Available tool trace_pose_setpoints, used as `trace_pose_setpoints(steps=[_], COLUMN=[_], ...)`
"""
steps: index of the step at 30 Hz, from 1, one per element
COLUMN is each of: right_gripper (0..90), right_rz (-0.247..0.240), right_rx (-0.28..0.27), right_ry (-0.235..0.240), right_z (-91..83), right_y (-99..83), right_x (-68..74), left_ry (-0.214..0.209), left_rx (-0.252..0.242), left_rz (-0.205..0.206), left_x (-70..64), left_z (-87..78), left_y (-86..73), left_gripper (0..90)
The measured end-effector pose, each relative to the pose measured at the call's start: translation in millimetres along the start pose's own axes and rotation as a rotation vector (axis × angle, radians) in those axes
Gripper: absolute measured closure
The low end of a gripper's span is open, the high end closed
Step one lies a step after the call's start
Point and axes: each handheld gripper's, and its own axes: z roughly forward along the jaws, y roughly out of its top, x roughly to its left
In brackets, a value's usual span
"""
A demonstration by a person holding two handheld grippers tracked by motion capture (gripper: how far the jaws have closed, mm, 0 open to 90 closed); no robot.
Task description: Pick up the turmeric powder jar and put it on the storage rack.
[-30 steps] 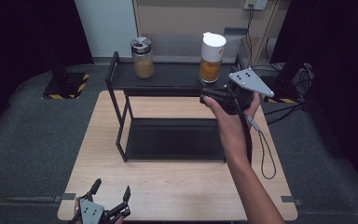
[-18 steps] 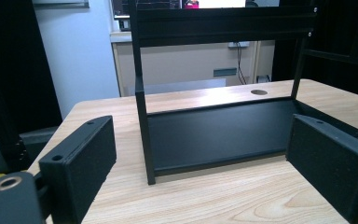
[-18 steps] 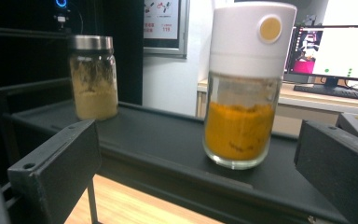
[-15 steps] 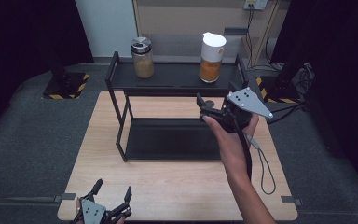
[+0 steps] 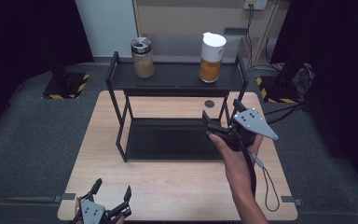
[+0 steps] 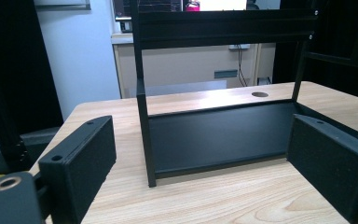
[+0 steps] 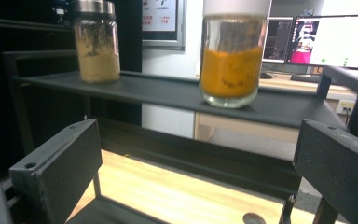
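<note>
While the right gripper (image 5: 220,122) hovers empty over the right end of the rack's lower shelf (image 5: 168,140), jaws spread wide, the step in hand looks like an approach toward the white-lidded jar (image 5: 211,57) of orange powder at the right end of the top shelf (image 5: 177,74). Next it likely must rise and bracket that jar squarely. At the desk's (image 5: 168,182) near-left corner, the left gripper (image 5: 112,198) waits, jaws apart. From the right gripper view, the steel-lidded jar (image 7: 96,43) stands well left of the orange one; the left gripper view offers only the bare lower shelf.
</note>
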Motion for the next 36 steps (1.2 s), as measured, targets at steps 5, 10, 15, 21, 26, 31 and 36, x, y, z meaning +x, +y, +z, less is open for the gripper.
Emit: trace_pose_setpoints(steps=[5, 10, 15, 21, 26, 31, 36], right_gripper=[1.1, 1.4, 2.0, 2.2, 2.1, 2.1, 2.3], right_rz=[0.014, 0.017, 0.011, 0.01, 0.019, 0.013, 0.019], right_rx=[0.012, 0.009, -0.015, -0.018, -0.018, -0.015, -0.005], right_ry=[0.017, 0.022, 0.022, 0.024, 0.018, 0.015, 0.011], right_z=[-12.4, -26.8, -40.6, -52.2, -58.4, -64.6, -71.6], right_y=[-14.4, -29.3, -44.9, -60.9, -69.3, -78.8, -90.2], right_x=[0.6, 3.2, 4.2, 4.9, 4.4, 4.2, 3.0], left_ry=[-0.002, -0.001, -0.003, -0.006, -0.01, -0.008, -0.005], left_rx=[0.001, 0.002, 0.003, 0.002, 0.003, 0.006, 0.01], left_rz=[0.004, 0.005, 0.009, 0.009, 0.009, 0.009, 0.005], left_x=[-0.6, -0.8, -1.5, -2.2, -3.2, -3.4, -3.3], left_z=[0.4, 0.7, 1.3, 2.7, 3.4, 4.6, 6.0], left_y=[0.6, 0.9, 1.2, 2.0, 2.0, 1.7, 0.4], left_gripper=[7.4, 7.4, 7.4, 7.3, 7.2, 7.1, 7.1])
